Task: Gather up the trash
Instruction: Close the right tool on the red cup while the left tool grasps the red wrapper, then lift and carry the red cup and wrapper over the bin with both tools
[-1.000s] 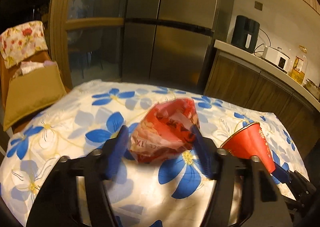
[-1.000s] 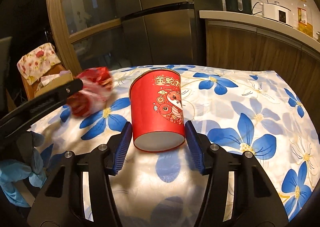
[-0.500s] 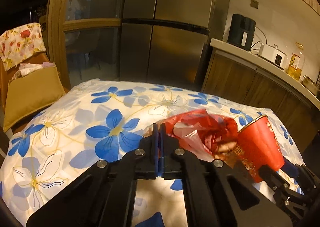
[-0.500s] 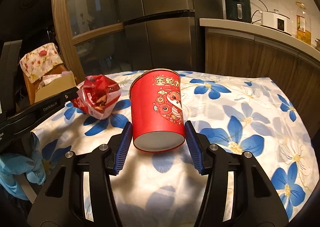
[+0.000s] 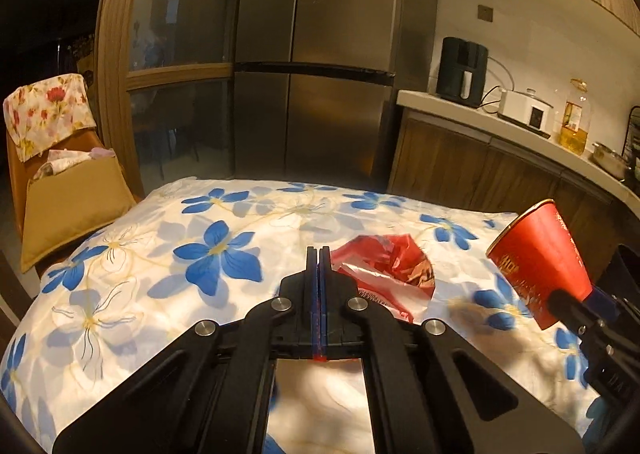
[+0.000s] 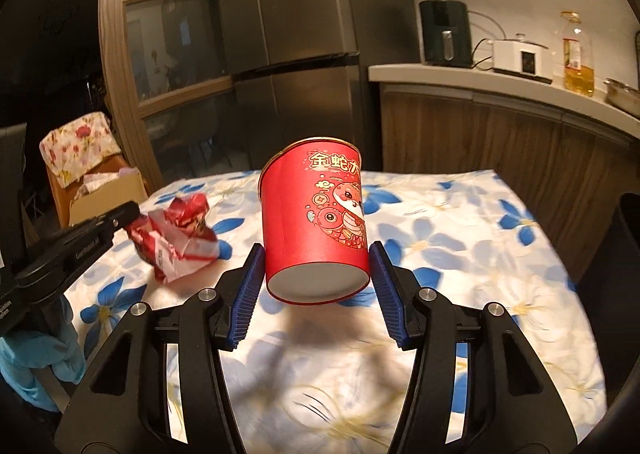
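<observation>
We see a matt paper cup point(image 6: 316, 225) with glossy gilt print, and a crumpled, shiny foil-and-plastic wrapper point(image 6: 176, 238). The tablecloth point(image 5: 168, 274) is soft printed cloth with a slight sheen. The gripper pads point(image 6: 246, 294) are ribbed blue rubber on matt black plastic arms. Behind, we note a brushed-metal refrigerator point(image 5: 320, 65), wood-grain cabinets point(image 6: 480, 141) and a smooth pale countertop point(image 6: 460, 77).

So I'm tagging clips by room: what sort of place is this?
Most likely a home kitchen with a dining table: a tall steel fridge, a counter with small appliances and an oil bottle, and a floral tablecloth.
</observation>
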`<state>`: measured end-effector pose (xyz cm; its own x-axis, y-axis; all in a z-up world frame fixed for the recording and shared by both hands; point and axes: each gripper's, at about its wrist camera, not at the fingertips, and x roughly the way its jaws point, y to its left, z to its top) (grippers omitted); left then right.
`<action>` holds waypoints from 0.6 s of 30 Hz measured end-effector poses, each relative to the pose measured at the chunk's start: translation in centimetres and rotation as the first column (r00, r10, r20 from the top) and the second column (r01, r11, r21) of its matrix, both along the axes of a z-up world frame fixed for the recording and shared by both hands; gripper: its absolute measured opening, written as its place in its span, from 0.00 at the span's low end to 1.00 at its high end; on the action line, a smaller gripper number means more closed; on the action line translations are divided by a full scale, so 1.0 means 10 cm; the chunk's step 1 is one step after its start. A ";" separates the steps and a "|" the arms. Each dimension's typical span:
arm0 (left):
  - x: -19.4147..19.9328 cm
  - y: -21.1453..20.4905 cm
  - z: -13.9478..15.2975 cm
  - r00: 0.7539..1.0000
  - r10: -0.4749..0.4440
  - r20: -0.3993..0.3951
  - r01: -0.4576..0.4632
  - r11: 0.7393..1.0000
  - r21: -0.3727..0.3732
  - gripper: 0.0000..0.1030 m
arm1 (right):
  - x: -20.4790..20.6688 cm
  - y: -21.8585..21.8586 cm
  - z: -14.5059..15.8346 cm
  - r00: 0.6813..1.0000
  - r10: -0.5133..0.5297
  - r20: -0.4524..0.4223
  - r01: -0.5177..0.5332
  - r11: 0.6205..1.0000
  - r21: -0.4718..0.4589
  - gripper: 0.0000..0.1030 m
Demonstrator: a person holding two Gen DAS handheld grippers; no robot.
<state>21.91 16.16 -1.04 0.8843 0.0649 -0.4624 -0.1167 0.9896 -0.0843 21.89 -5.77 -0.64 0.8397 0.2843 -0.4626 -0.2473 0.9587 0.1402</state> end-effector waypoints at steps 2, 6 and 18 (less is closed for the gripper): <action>-0.09 -0.11 0.08 1.000 -0.013 0.020 0.013 1.000 -0.009 0.00 | -0.08 -0.13 0.05 1.000 -0.011 0.012 0.011 1.000 0.009 0.51; -0.24 -0.41 0.26 0.996 -0.060 0.059 0.060 0.998 0.000 0.00 | -0.24 -0.38 0.15 0.998 -0.044 0.038 0.043 0.999 0.017 0.51; -0.37 -1.88 0.59 0.944 -0.299 0.139 0.299 0.954 0.020 0.00 | -0.73 -1.70 0.40 0.957 -0.271 0.104 0.267 0.962 0.054 0.51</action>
